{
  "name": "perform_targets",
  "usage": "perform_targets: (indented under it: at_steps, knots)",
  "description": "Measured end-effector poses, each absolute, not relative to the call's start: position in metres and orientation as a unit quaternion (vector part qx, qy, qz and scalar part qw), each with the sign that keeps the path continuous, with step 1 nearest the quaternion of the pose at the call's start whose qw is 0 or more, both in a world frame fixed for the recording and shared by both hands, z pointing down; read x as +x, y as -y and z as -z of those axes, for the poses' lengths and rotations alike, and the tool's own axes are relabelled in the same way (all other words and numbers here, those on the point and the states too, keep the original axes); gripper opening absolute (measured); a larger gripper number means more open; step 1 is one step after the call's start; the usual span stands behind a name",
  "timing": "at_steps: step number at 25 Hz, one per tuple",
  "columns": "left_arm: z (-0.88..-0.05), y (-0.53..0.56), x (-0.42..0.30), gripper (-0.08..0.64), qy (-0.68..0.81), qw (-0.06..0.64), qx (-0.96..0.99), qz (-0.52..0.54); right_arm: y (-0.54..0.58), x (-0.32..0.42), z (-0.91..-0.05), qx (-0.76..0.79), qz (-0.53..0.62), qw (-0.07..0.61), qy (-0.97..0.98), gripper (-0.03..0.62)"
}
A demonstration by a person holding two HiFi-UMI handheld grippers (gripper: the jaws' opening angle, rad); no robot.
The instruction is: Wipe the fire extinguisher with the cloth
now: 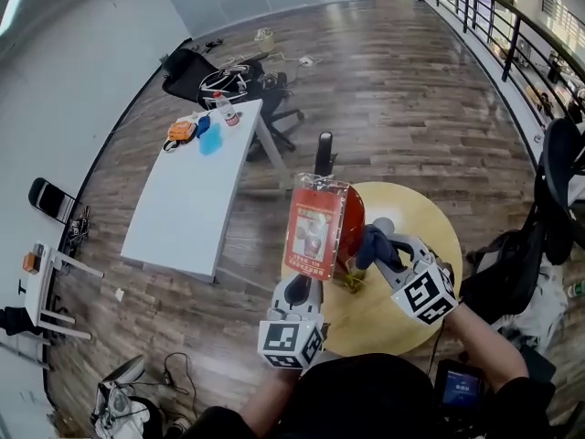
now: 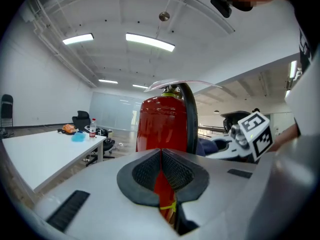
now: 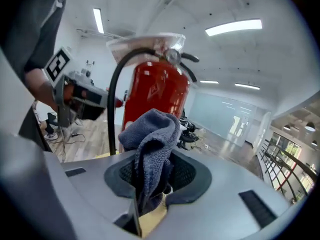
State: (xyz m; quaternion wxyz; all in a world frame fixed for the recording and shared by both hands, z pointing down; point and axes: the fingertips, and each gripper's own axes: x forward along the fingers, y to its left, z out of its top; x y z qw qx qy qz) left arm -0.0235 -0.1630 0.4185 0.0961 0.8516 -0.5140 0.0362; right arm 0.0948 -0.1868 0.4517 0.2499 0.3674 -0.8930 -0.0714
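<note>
While the extinguisher stands upright on the round yellow surface, near that surface's left edge, a clear-sleeved card lies over its top and hides much of the red body from the head view. A black hose curves down its side from the valve.

Right beside the red body on its right is the cloth, a blue-grey bunch. Whether it actually touches the body cannot be told. The right tongs are clamped on that cloth. In the right gripper view the fabric is pinched between the pads and puffs out past them toward the extinguisher.

The left tongs sit low in front of the extinguisher, just under the card's near edge. In the left gripper view these tongs are closed together, pad against pad, with nothing seen between them, and the red body rises close behind.

Further out to the left stands a white surface carrying a bottle and some small items at its far end, with a black chair beyond it. Wood floor runs to a dark railing at the upper right.
</note>
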Motion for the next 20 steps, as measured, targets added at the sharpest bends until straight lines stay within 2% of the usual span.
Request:
perform_targets:
  at_steps: [6,13,20]
  knots:
    - [-0.422,0.159,-0.014,0.025,0.519,0.096,0.848,-0.034,0.153,0.073,-0.375,0.258,0.019,0.239,0.936,0.115]
    - [-0.423,0.150,-0.017,0.025,0.532,0.095,0.841,-0.036,0.158,0.071,-0.417,0.237,-0.106,0.217,0.941,0.115]
    - [-0.425,0.144,-0.021,0.025,0.538,0.097,0.836,-0.039,0.154,0.066,-0.340,0.245,-0.001,0.261,0.934,0.115]
